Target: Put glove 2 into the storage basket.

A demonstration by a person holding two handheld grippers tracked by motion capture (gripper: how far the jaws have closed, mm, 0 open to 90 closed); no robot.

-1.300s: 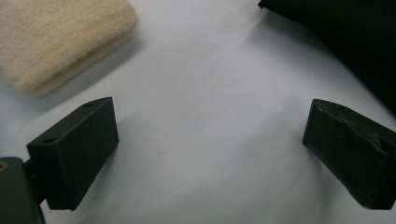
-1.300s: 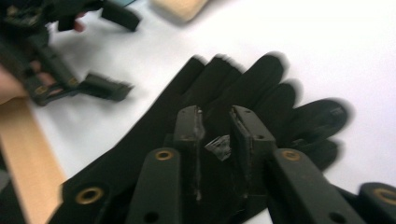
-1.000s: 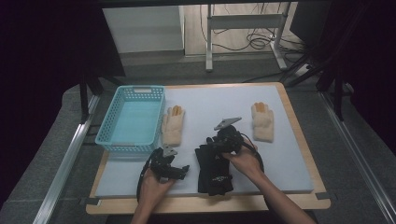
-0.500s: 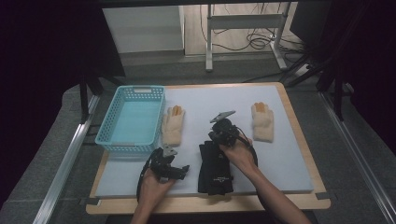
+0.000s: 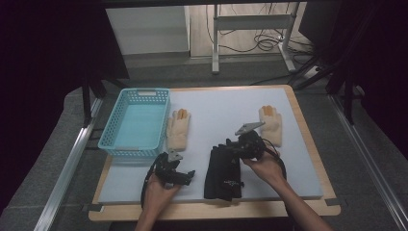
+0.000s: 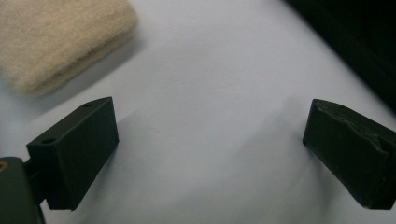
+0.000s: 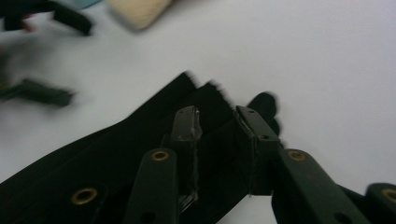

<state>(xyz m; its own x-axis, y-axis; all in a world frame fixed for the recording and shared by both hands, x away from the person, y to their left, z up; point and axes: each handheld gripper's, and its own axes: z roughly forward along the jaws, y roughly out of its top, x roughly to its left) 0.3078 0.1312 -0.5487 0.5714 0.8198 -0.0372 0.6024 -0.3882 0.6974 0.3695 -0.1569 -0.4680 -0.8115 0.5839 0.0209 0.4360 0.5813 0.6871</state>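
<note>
White surface (image 5: 226, 110) carries a black glove (image 5: 222, 173) near its front edge. Right tongs (image 7: 217, 128) sit over the glove's fingertip end, jaws slightly apart and just opening, pads not clamping the fabric. Left tongs (image 6: 210, 144) rest wide apart over bare surface beside a cream glove (image 6: 51, 37).
</note>
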